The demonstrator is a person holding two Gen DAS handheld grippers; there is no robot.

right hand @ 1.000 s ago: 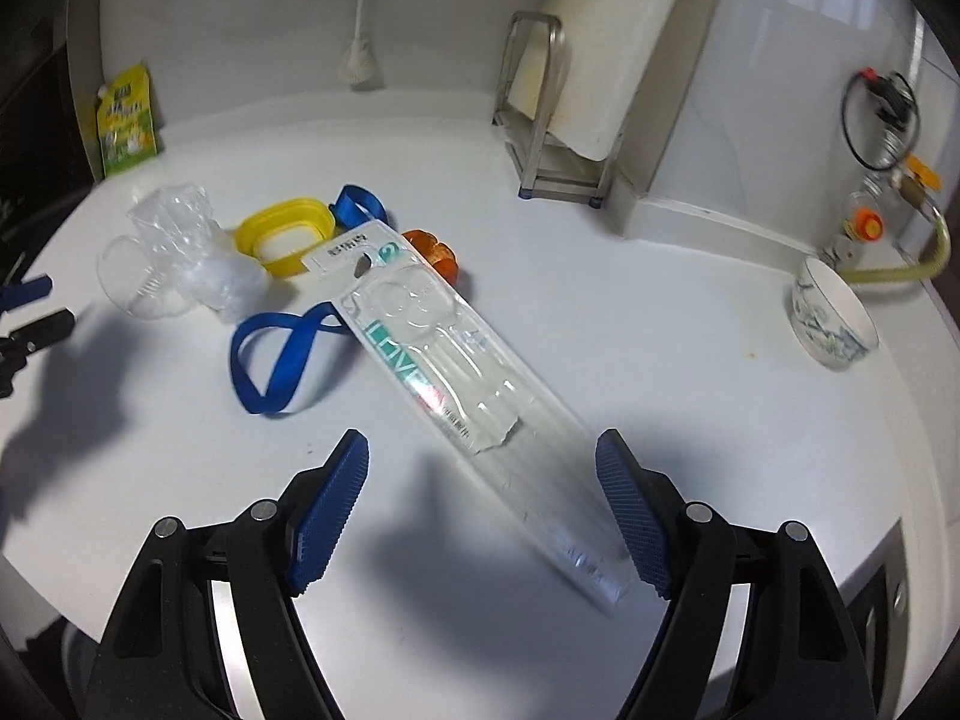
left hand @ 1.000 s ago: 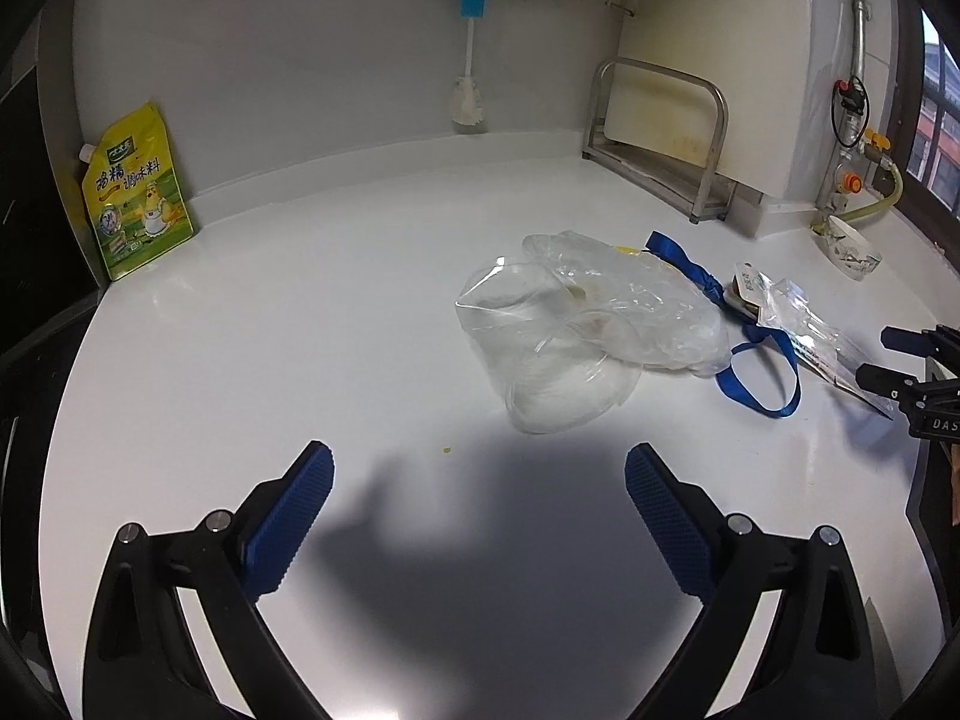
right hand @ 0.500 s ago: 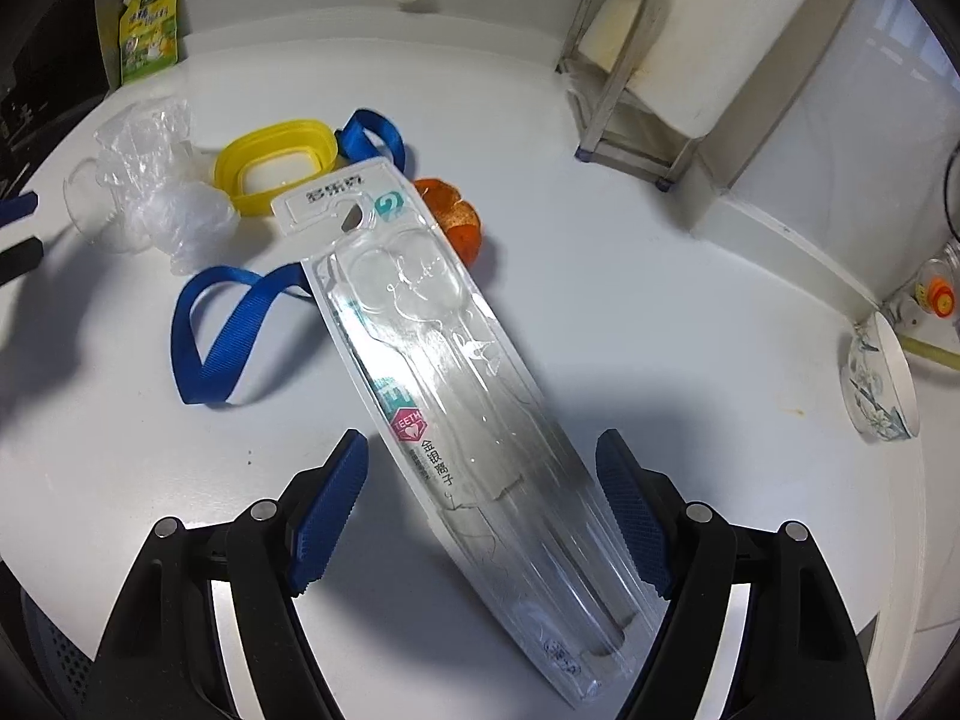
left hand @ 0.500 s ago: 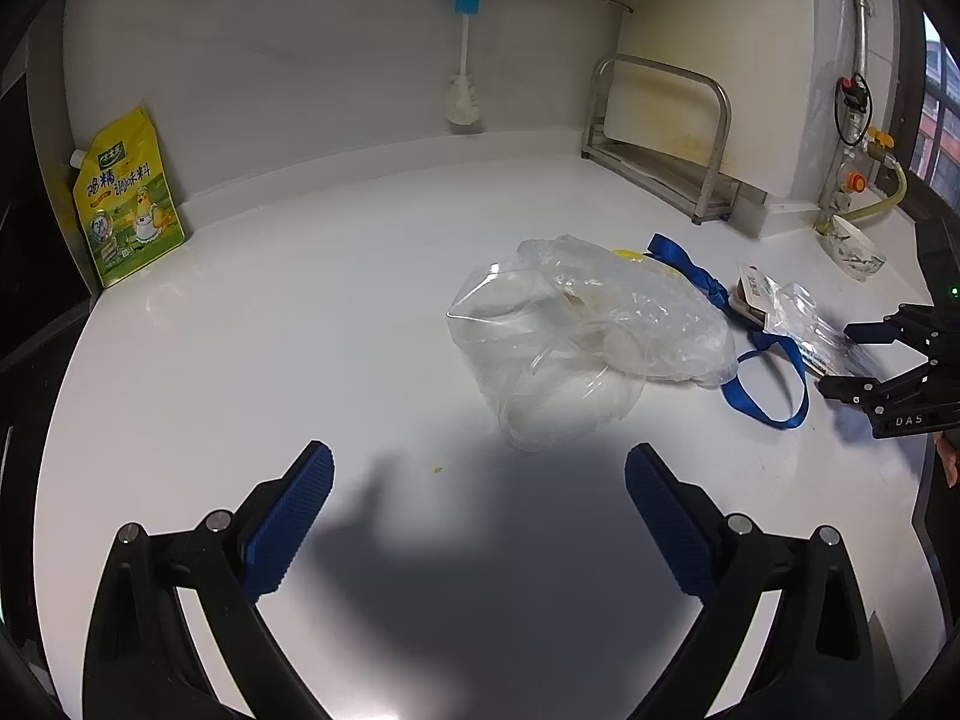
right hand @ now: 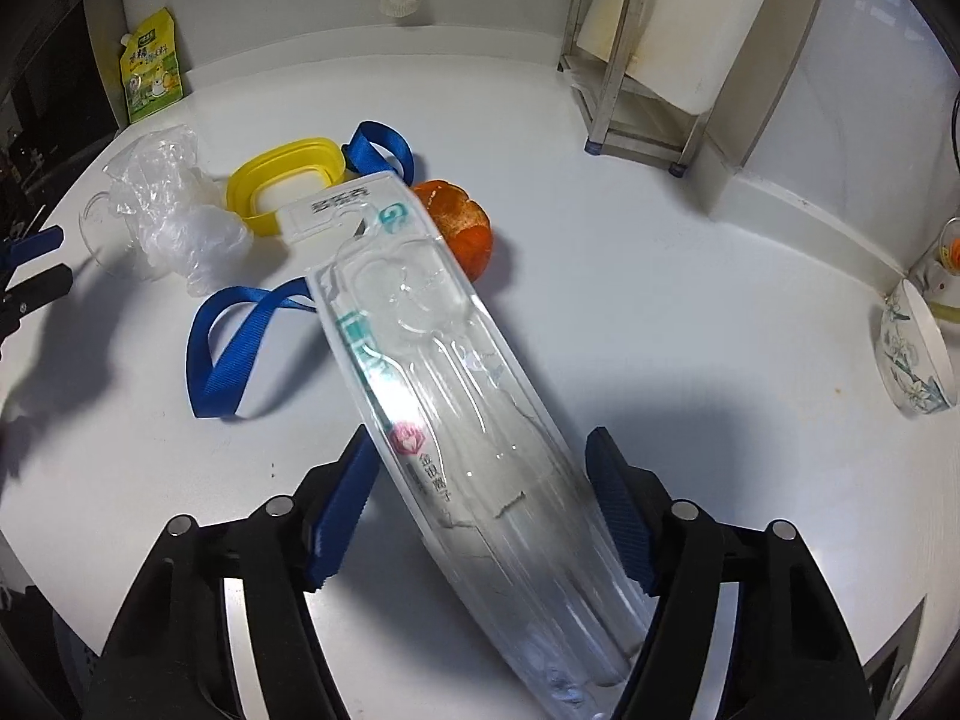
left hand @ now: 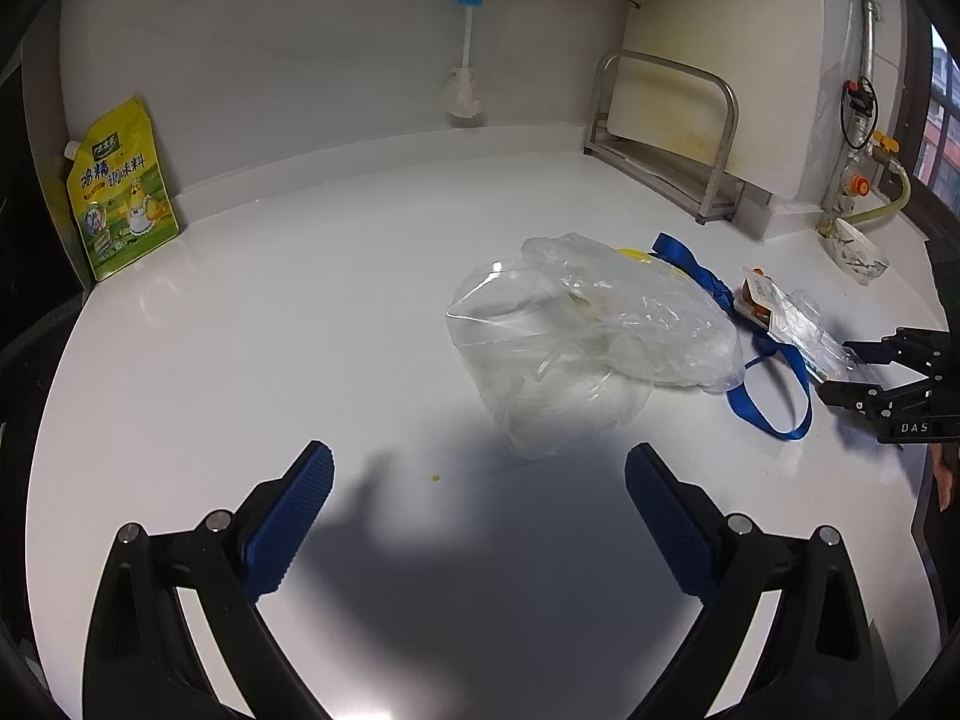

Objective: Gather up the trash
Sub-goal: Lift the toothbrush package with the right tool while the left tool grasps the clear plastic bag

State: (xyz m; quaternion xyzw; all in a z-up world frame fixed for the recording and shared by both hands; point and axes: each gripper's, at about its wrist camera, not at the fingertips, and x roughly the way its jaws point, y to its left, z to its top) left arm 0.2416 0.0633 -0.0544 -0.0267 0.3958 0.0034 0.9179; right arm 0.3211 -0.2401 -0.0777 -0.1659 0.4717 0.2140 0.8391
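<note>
Right now the likeliest slip is at the right tongs (right hand: 480, 516): the long clear blister pack (right hand: 456, 396) lies slantwise between their blue pads, and a squeeze on that slick, springy plastic could buckle it or let it skid out sideways, since the pads would meet its curved edges rather than a flat face. These tongs stand partly open, the left pad touching or all but touching the pack's edge and the right pad just beside it; I judge they have not yet gripped it. Taking the pack as the landmark, a blue ribbon (right hand: 234, 348) loops on the white desk (right hand: 660, 300) just beside its upper left, partly tucked under it, and could be dragged along if the pack is lifted carelessly. An orange peel (right hand: 465, 231) sits against the pack's far end, a yellow lid (right hand: 282, 180) a little beyond to the left, and a crumpled clear bag (right hand: 174, 210) farther left again. The left tongs (left hand: 477, 516) hover wide open over bare desk, holding nothing, with the bag (left hand: 588, 336) ahead of them. Well beyond the pack, a metal rack (right hand: 618, 90) and a patterned bowl (right hand: 915, 354) stand apart.
</note>
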